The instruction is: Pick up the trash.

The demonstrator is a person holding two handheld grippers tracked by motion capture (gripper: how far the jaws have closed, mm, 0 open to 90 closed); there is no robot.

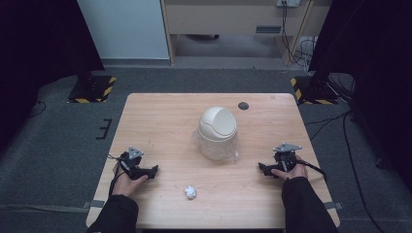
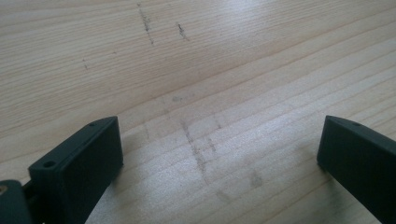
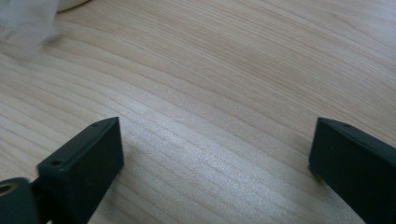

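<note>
High view had my left claw (image 1: pixel 154 170) and right claw (image 1: pixel 261 168) resting on the wooden table (image 1: pixel 160 121), well apart, either side of a cream swing-lid bin (image 1: pixel 217 131) at the middle. A crumpled paper ball (image 1: pixel 190 192) lay near the front edge, between my hands. Left gripper view showed my jaws spread wide over bare, scuffed wood. Right gripper view showed mine wide too, holding nothing, with clear plastic (image 3: pixel 25 23) at the top left corner.
</note>
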